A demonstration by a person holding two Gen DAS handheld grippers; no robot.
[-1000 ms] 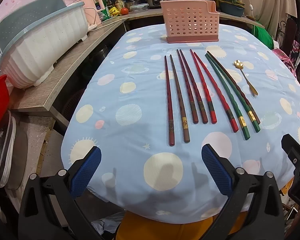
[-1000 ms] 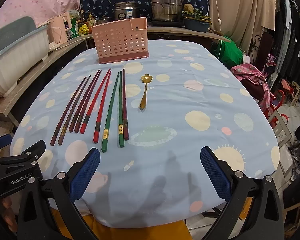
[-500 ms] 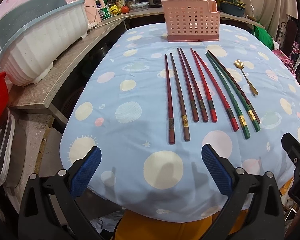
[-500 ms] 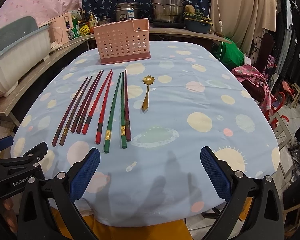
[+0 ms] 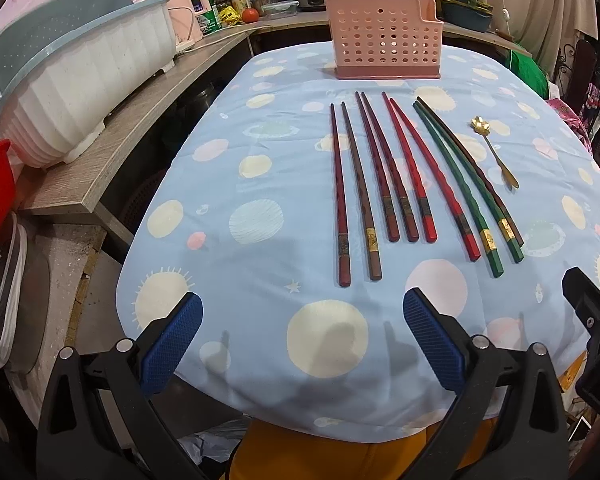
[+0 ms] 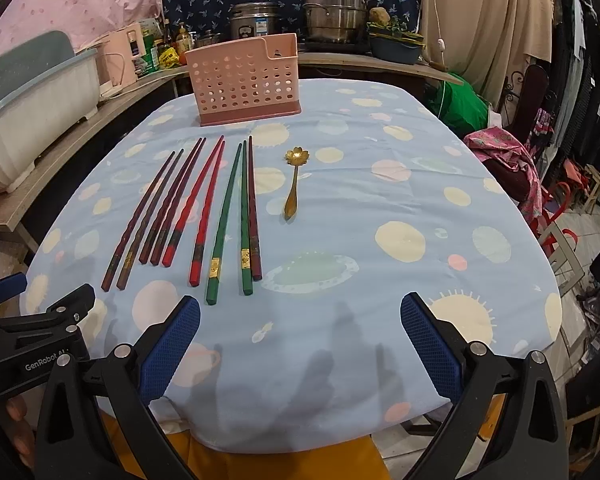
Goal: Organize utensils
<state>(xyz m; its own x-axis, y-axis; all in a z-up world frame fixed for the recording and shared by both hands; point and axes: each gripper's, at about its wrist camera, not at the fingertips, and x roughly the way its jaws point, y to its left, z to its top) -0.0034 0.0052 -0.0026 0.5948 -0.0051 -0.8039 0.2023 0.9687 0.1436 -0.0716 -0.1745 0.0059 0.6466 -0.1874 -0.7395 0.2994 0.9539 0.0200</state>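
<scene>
The left gripper [image 5: 302,338] and the right gripper [image 6: 300,338] hover at the near edge of the blue spotted tablecloth [image 6: 380,288], jaws wide and holding nothing; nine lacquered chopsticks [image 5: 400,184] in red, brown and green lie side by side; a gold flower-bowled spoon [image 6: 294,182] lies just right of them; the pink perforated plastic utensil holder [image 5: 384,48] stands upright beyond.

My table [image 5: 260,184] wears a pale blue cloth with round spots. At its far edge stands the pink perforated holder [image 5: 384,40]. Nearer me, a row of chopsticks [image 5: 384,184] lies side by side, and just right of them a gold spoon [image 5: 496,152].
</scene>
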